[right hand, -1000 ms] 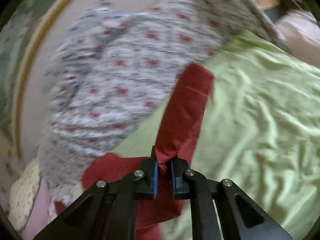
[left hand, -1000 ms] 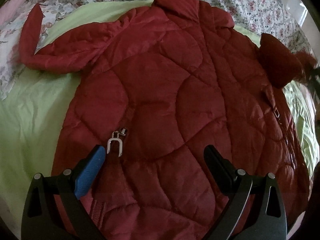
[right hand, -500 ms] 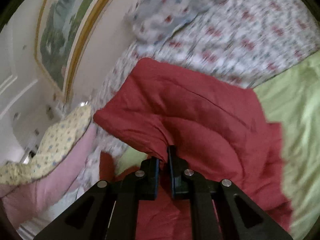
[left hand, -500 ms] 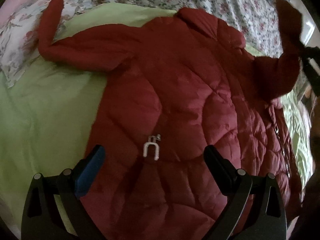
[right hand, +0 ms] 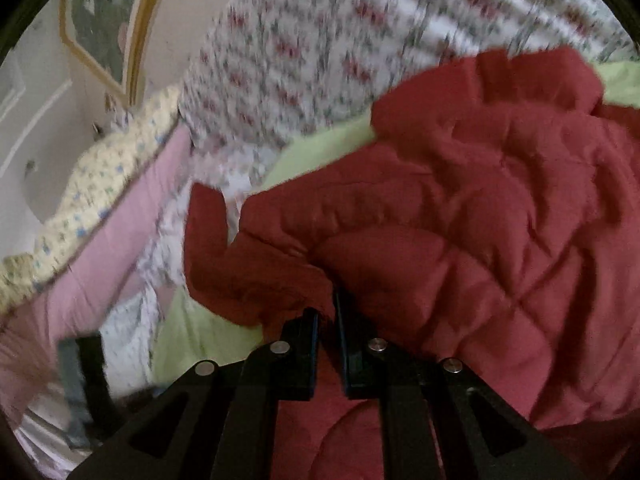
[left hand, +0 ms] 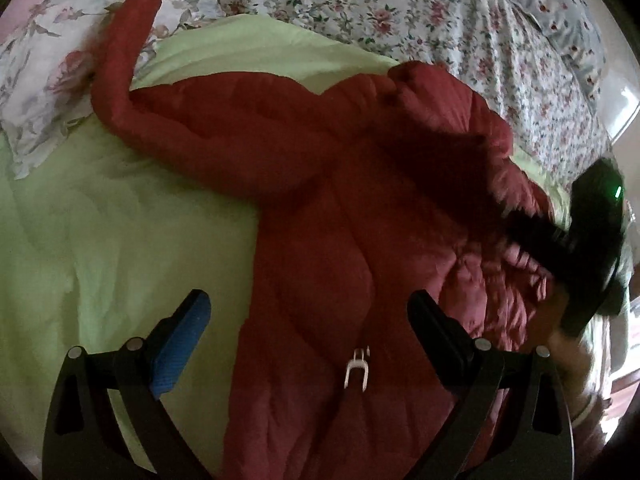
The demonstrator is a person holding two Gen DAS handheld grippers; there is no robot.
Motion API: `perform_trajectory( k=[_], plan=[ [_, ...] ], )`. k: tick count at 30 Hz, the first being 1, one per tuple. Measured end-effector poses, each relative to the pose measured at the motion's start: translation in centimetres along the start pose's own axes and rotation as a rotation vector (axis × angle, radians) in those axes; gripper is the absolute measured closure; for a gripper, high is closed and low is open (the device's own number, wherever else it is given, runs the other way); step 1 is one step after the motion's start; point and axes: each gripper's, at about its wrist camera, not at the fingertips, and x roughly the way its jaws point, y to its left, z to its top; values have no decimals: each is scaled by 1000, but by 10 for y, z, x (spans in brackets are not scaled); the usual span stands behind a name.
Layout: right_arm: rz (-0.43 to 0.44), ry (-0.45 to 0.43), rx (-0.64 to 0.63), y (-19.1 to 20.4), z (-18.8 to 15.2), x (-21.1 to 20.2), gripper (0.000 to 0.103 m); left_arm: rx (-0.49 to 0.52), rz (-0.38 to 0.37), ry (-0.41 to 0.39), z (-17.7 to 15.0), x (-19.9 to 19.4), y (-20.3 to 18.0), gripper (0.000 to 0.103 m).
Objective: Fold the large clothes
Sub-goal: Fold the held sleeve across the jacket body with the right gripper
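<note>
Now right tongs (right hand: 328, 316) clamp red jacket (left hand: 360, 240); left tongs (left hand: 312, 320) spread above it.

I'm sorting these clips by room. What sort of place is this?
Most likely a bedroom: the red quilted jacket lies on a bed with a light green sheet and floral bedding, and a gold-framed picture hangs on the wall.

Green sheet (left hand: 120, 240), floral quilt (left hand: 440, 12), framed picture (right hand: 108, 20)
</note>
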Motion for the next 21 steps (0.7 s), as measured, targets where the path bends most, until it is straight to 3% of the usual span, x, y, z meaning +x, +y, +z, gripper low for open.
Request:
perform_trajectory(
  k=[11,13,16,17,19,21],
  plan=[
    [-30,39,-41,-6,-16,12,92,-100,-226,89,85,61,-9,4],
    [-39,37,-52,-3,-15,14,92,-109,-243,100,93,72,-14,10],
    [-42,33,-55,-3,-16,13,91,-94,-234,119,102,87,-23,49],
    [-43,35,-52,-2,-17,14,91,-91,-253,131,104,92,-24,70],
    [-43,47,-44,-3,-19,11,89,-91,-301,156,105,99,-26,83],
    [-44,54,-32,-4,-24,5,86,-52,-268,139,106,98,-32,87]
  ],
)
